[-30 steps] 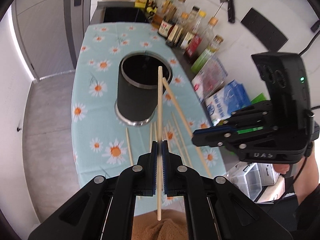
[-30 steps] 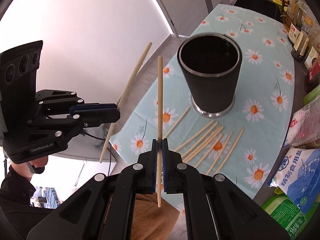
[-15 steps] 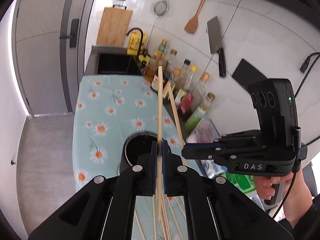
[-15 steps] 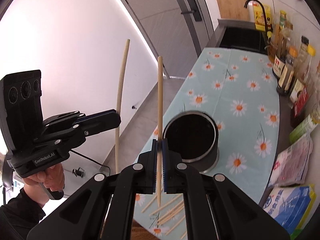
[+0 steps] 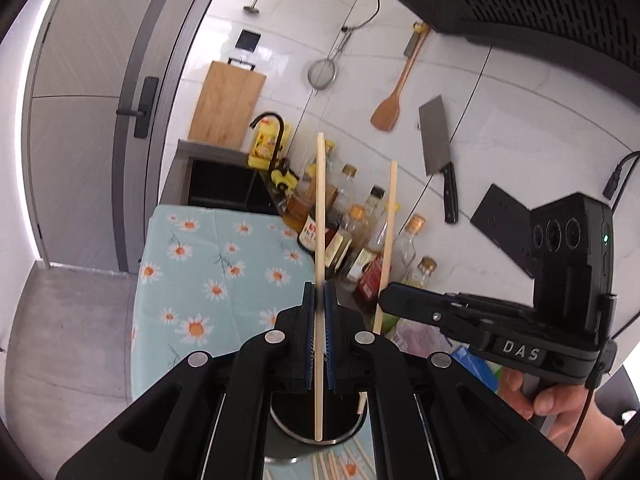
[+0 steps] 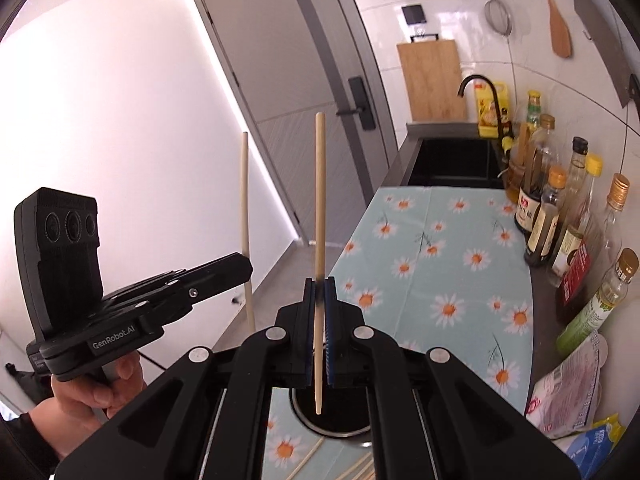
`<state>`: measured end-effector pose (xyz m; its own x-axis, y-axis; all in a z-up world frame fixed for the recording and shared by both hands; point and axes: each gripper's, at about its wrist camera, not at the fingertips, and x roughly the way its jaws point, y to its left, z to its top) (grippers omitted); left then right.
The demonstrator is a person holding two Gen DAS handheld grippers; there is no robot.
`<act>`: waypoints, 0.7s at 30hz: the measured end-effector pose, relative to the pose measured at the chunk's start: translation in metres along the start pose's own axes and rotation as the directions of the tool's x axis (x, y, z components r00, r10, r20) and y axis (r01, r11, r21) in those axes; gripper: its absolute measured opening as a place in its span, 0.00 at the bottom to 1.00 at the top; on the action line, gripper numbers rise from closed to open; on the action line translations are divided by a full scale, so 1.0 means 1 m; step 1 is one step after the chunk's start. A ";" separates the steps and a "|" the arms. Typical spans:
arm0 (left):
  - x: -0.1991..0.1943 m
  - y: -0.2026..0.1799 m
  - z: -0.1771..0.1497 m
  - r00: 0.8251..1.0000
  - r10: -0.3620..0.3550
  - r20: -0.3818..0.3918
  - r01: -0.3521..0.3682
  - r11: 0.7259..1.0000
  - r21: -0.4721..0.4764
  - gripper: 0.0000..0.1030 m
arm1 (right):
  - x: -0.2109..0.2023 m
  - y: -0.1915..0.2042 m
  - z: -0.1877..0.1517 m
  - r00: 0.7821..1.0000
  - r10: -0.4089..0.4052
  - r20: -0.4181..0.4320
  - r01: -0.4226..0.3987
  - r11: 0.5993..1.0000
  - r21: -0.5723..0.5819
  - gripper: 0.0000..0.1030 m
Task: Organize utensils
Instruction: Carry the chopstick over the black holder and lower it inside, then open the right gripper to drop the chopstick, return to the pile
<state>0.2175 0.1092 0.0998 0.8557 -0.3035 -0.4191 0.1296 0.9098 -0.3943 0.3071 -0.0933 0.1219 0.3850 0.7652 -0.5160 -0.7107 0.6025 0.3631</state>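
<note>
**Two chopsticks up, one per tool, over the holder**

My left tool (image 5: 319, 300) is clamped on a chopstick (image 5: 319, 216), pads tight on its shaft. Stick stands upright w/ long axis vertical: top end up against the bottles, lower end hanging over the dark mouth of the holder (image 5: 296, 428) just below the tool. My right tool (image 6: 319, 292) grips a second chopstick (image 6: 320, 200) the same way, upright, tapered tip down over the holder (image 6: 340, 426).

What each view adds: left wrist view shows my right tool (image 5: 390, 300) from the side w/ its stick (image 5: 386, 240) leaning slightly, plus my right hand (image 5: 552, 396) on the handle; right wrist view shows my left tool (image 6: 240, 268) side-on, its stick (image 6: 245, 216) upright against the white wall, and my left hand (image 6: 86, 392). The two sticks are near each other, not touching.

Holder sits on the tabletop w/ a daisy cloth (image 6: 440, 248). Loose chopsticks (image 6: 360, 468) lie flat on the cloth by the holder base, only partly visible. Bottles (image 6: 560, 216) line the wall side; sink (image 6: 452, 164) beyond the cloth. Cleaver (image 5: 438, 148) & wooden spatula (image 5: 390, 108) hang on the tiled wall, clearest in left view.
</note>
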 end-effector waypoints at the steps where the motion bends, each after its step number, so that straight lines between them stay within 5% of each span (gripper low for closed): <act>1: 0.001 0.000 -0.001 1.000 -0.008 0.018 0.008 1.000 0.001 0.03 | 0.002 -0.004 -0.001 1.000 0.004 0.019 -0.004 1.000 0.012 0.05; 6: 0.004 -0.007 -0.009 0.992 -0.024 0.125 0.016 0.998 0.063 0.04 | 0.012 -0.021 -0.011 0.998 -0.014 0.056 0.012 0.999 0.041 0.05; 16: 0.031 -0.004 -0.033 0.999 0.006 0.054 -0.011 0.995 0.102 0.05 | 0.018 -0.033 -0.031 0.996 -0.062 0.059 0.058 0.996 0.066 0.07; 18: 0.030 -0.004 -0.034 0.999 -0.001 0.053 -0.004 0.995 0.099 0.09 | 0.017 -0.033 -0.032 0.997 -0.063 0.048 0.060 0.996 0.067 0.19; 21: 0.029 -0.002 -0.032 0.999 0.006 0.051 -0.010 0.996 0.085 0.16 | 0.013 -0.034 -0.034 0.996 -0.062 0.056 0.058 0.996 0.074 0.21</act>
<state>0.2255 0.0897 0.0619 0.8811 -0.2832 -0.3788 0.1629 0.9336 -0.3192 0.3167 -0.1116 0.0766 0.4608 0.7378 -0.4934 -0.6415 0.6610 0.3893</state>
